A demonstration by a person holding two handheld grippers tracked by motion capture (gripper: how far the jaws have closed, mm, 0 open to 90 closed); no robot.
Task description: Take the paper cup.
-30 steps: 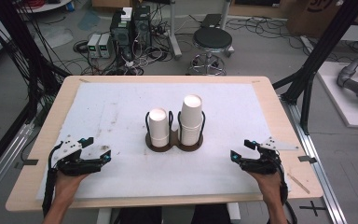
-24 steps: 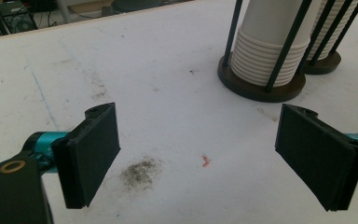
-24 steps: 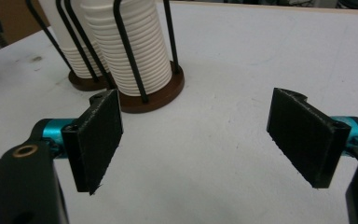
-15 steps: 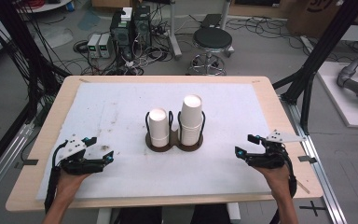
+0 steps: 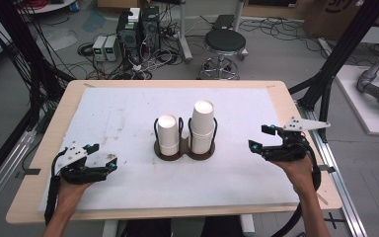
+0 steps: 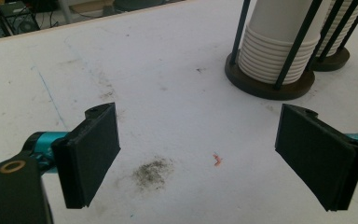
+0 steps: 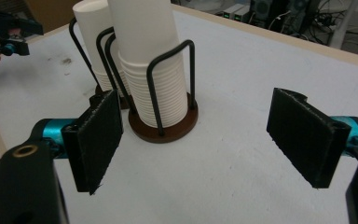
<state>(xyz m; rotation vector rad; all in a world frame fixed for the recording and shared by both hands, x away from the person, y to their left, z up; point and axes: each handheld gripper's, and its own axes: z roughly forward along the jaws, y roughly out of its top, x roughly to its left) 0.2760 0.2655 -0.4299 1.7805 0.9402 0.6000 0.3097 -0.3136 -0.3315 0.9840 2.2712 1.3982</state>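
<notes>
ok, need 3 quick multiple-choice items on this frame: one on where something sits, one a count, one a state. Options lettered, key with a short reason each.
1. Where does the cup holder stand?
A. mid-table, between the two grippers
B. at the far left corner
C. on the floor by the stool

2. How many stacks of white cups does it hold?
A. one
B. two
C. four

3. What state is the right gripper in?
A. shut on a cup
B. shut on the wire frame
C. open, holding nothing

Key:
1 A: the high view shows the holder in the middle of the white mat, with the left gripper on one side and the right on the other.
2 B: a shorter stack and a taller stack stand side by side.
3 C: in the right gripper view its jaws stand wide apart with only bare mat between them.
</notes>
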